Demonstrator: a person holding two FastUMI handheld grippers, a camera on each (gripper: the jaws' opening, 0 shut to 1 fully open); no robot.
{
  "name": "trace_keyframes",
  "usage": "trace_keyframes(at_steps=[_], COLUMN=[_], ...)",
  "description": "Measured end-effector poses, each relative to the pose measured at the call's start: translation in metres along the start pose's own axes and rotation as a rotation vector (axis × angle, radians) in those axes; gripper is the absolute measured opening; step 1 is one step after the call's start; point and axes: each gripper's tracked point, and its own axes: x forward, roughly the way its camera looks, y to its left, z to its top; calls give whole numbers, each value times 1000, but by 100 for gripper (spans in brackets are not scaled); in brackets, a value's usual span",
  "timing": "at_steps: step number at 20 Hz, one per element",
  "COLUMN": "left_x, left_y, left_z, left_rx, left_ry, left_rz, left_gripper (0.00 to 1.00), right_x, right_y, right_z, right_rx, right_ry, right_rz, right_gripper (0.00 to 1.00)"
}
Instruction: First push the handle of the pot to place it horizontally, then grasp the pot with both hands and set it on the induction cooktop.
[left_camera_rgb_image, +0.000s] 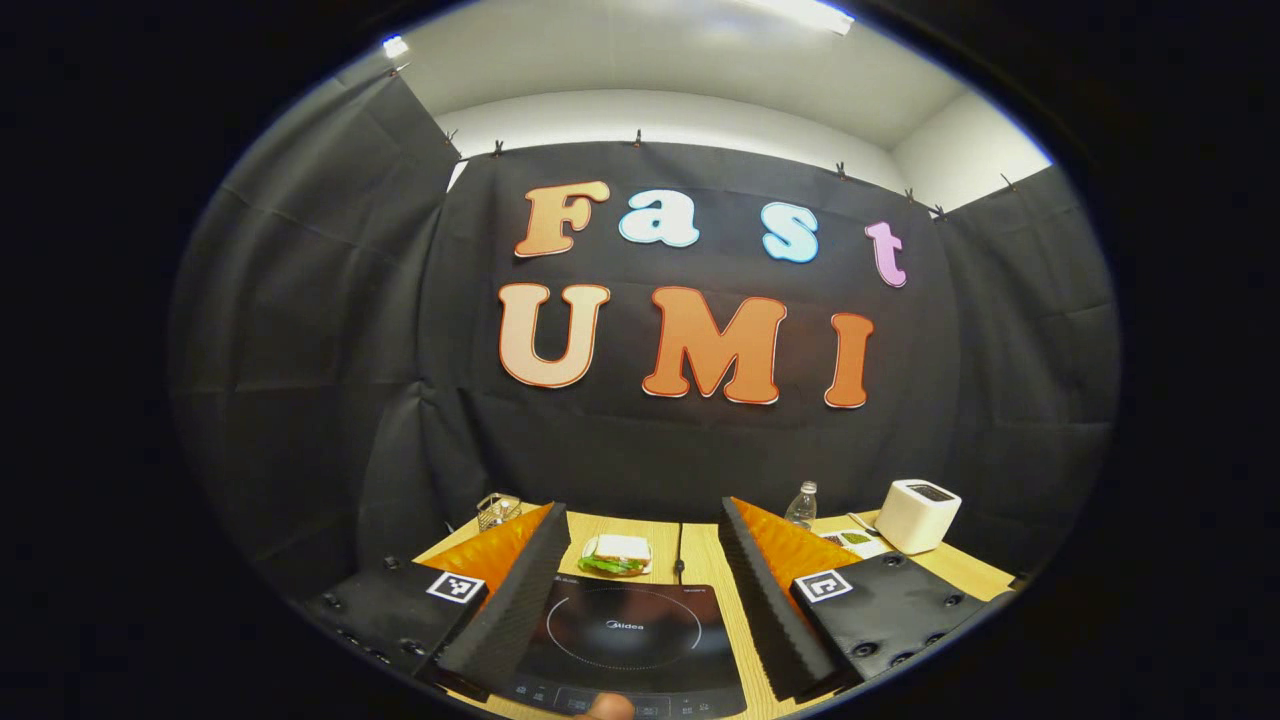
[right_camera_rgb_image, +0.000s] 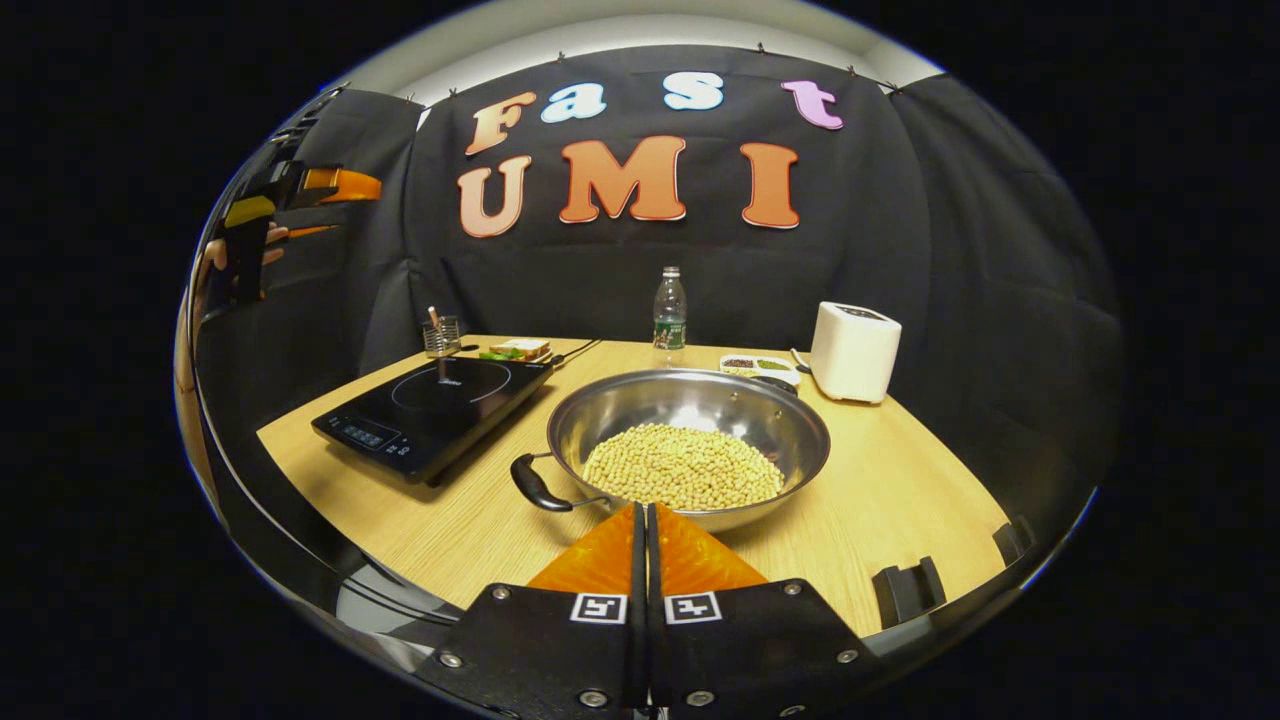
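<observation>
Pot (right_camera_rgb_image: 690, 440) full of beans sits mid-frame on the bench (right_camera_rgb_image: 900, 500) in the right gripper view, black handle (right_camera_rgb_image: 535, 485) angled lower left. Right gripper (right_camera_rgb_image: 640, 530) fingers pressed together, tips just short of the rim: use them as a pusher on the handle. Left gripper (left_camera_rgb_image: 640, 600) fingers spread over the induction cooktop (left_camera_rgb_image: 630, 640).

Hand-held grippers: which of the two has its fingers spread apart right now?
The left hand-held gripper: its fingers stand wide apart over the cooktop. The right hand-held gripper has its fingers pressed together before the pot.
</observation>
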Motion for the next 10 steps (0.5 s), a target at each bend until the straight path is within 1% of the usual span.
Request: trace_keyframes(at_steps=[6,10], left_x=[-3,-1], left_y=[3,6], left_z=[-4,-9], left_rx=[11,13], left_ry=[13,22], left_rz=[0,2], left_gripper=[97,97], right_x=[23,35], right_y=[16,22], right_z=[-26,-36], right_rx=[-3,3], right_ry=[71,100], right_rz=[47,60], right_gripper=[0,0])
